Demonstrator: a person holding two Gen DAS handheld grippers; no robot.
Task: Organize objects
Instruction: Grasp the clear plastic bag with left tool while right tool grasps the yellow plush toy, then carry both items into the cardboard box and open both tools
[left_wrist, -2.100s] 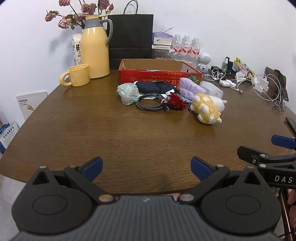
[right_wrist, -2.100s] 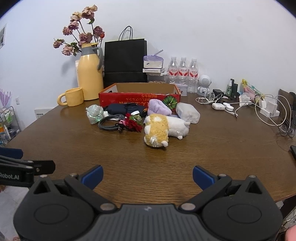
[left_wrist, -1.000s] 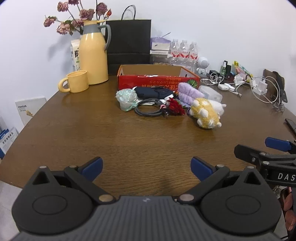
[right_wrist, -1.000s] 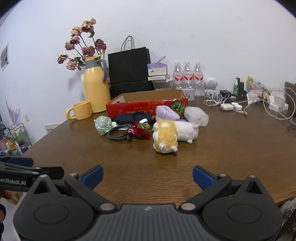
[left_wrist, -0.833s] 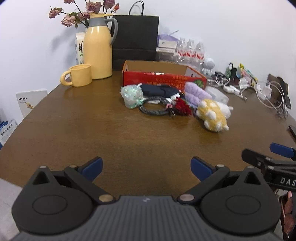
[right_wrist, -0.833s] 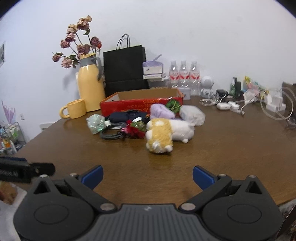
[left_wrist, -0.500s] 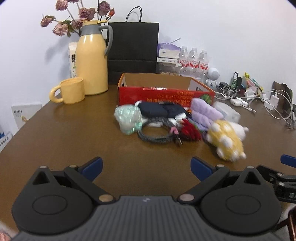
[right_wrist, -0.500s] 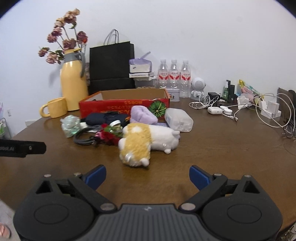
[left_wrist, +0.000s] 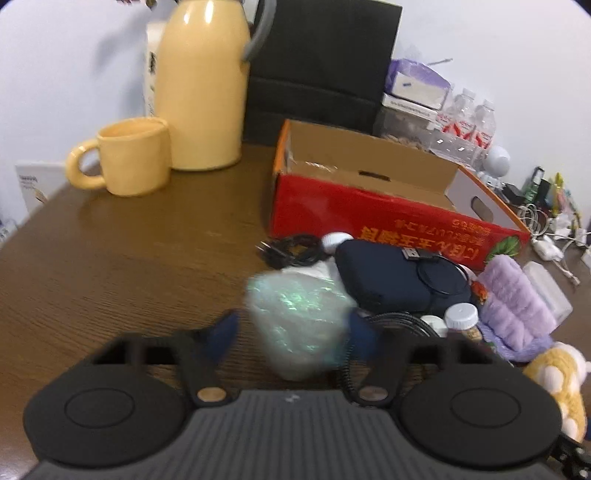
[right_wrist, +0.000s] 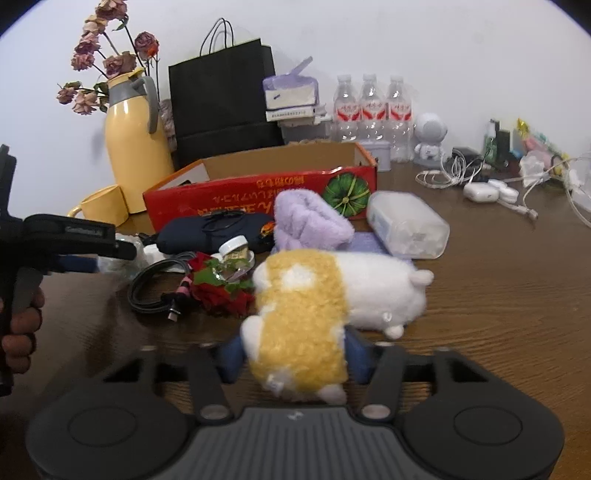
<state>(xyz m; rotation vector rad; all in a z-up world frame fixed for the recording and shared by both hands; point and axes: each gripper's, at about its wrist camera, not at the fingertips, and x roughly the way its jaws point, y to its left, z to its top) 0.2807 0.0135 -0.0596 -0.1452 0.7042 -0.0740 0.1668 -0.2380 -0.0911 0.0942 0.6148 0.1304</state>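
A pile of loose objects lies on the brown table in front of an open red cardboard box (left_wrist: 388, 218) (right_wrist: 258, 199). My left gripper (left_wrist: 293, 332) has its blue fingers around a shiny pale-green wrapped bundle (left_wrist: 299, 317), closing on both sides of it. My right gripper (right_wrist: 295, 354) has its fingers around the yellow end of a yellow-and-white plush toy (right_wrist: 306, 314). Beside them lie a navy pouch (left_wrist: 395, 280), a purple fluffy cloth (right_wrist: 310, 221), a black cable (right_wrist: 155, 280), a red flower (right_wrist: 218, 291) and small jars (right_wrist: 236, 251).
A yellow thermos (left_wrist: 203, 85) and yellow mug (left_wrist: 129, 162) stand at the back left, a black paper bag (right_wrist: 225, 96) behind the box. Water bottles (right_wrist: 369, 107), a clear plastic box (right_wrist: 406, 225) and chargers with white cables (right_wrist: 487, 184) fill the back right.
Both grippers moved forward from the table's near edge to the pile. Their fingers narrowed, the left around the green bundle, the right around the plush toy.
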